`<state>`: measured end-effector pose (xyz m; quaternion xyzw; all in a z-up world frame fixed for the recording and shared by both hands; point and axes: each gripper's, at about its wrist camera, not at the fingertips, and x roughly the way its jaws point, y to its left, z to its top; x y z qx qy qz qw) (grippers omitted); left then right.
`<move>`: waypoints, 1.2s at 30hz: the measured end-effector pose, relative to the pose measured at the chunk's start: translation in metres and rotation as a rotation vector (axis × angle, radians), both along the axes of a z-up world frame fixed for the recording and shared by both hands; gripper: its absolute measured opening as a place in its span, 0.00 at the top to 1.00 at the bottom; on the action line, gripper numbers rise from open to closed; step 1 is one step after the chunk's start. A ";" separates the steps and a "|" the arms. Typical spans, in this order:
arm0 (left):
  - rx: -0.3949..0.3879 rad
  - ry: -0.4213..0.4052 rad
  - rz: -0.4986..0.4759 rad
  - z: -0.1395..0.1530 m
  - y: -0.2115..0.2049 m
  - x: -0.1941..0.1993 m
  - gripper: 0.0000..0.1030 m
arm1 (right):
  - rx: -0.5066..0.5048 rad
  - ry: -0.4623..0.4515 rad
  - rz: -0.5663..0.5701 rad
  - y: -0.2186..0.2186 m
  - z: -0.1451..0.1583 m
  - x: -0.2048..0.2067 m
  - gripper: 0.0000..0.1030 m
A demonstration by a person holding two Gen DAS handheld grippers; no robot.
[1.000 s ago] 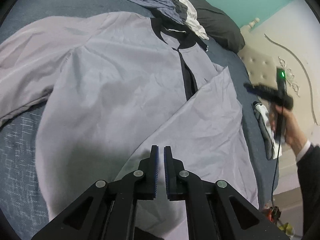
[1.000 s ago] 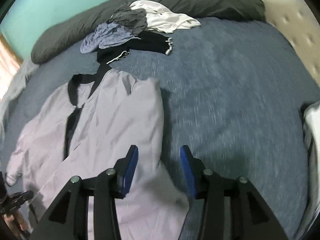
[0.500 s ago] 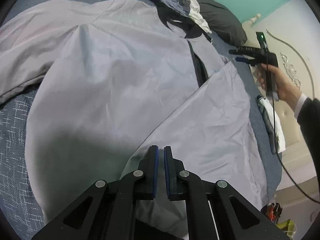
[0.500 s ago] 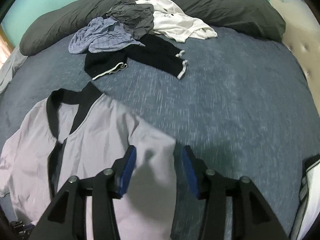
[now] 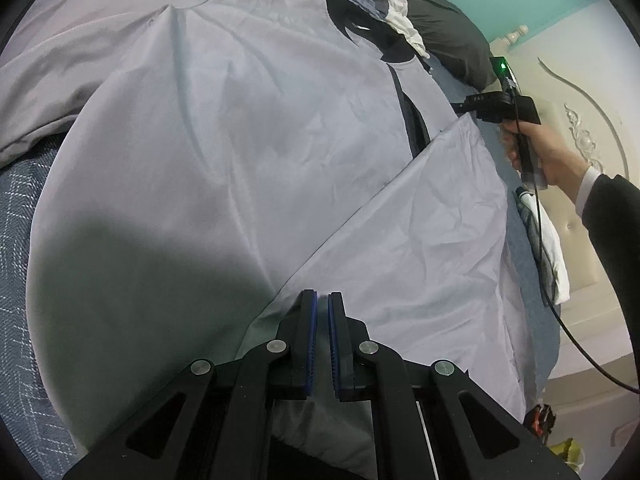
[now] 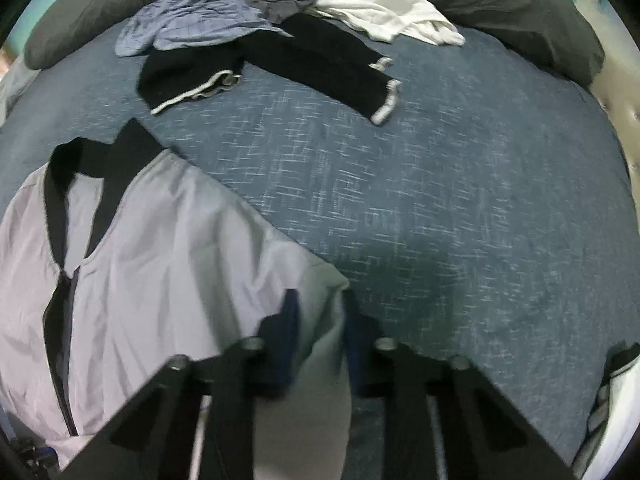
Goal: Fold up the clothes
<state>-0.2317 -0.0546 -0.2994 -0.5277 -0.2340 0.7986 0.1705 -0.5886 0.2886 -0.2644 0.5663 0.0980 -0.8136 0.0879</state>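
Moved in since the earlier frames: right gripper (image 5: 460, 107), from off beside the pale lilac satin robe with black collar trim (image 5: 224, 152) to that robe's folded-over corner.

Left wrist view:
- left gripper (image 5: 322, 320) low at near hem of robe, pads drawn together, a fold of lilac cloth pinched in the thin gap. Sunk slightly closer to the cloth than a second ago, grip unchanged.
- robe spread flat over blue flecked bedspread (image 5: 20, 240), one front panel folded diagonally across the body.
- right gripper seen from outside, held in a hand (image 5: 548, 152) with dark sleeve and white cuff, tips at far corner of folded panel. Jaw state not readable from this side.
- white folded garment (image 5: 554, 256) beyond robe's right edge.

Right wrist view:
- blurred. Right gripper (image 6: 320, 320) jaws closing, lilac corner of robe between them; earlier frames had them wide and short of the edge. Pads not yet visibly pressing.
- heap of unfolded clothes (image 6: 280, 12) beyond robe's collar, against long dark grey pillow (image 6: 500, 4); black white-trimmed garment (image 6: 280, 64) nearest the collar. Mostly cut off in left view.

Judgement: both ends of folded panel about secured, next fold can likely start; a thin catch on slippery satin may slip.
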 end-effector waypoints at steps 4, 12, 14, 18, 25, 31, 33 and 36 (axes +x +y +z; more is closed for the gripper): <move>-0.004 0.004 -0.012 0.000 0.003 0.002 0.95 | -0.007 0.037 -0.076 0.010 0.003 -0.004 0.93; 0.005 0.001 -0.018 0.000 0.000 0.007 0.95 | -0.073 0.021 -0.171 0.021 -0.007 -0.015 0.93; 0.006 0.001 -0.020 0.000 0.000 0.008 0.95 | -0.127 0.022 -0.202 0.026 -0.006 -0.019 0.93; 0.009 -0.001 -0.021 0.001 -0.003 0.012 0.95 | -0.226 0.029 -0.258 0.038 -0.003 -0.017 0.92; 0.010 -0.003 -0.016 0.002 -0.004 0.015 0.95 | -0.318 0.069 -0.326 0.049 0.014 -0.004 0.84; 0.016 -0.008 -0.015 -0.001 -0.004 0.013 0.95 | -0.358 0.098 -0.368 0.058 0.029 -0.012 0.59; 0.016 -0.009 -0.015 -0.001 -0.004 0.013 0.95 | -0.357 0.101 -0.356 0.057 0.031 -0.013 0.59; 0.013 -0.007 -0.015 0.000 -0.003 0.013 0.95 | -0.305 0.087 -0.318 0.050 0.026 -0.015 0.58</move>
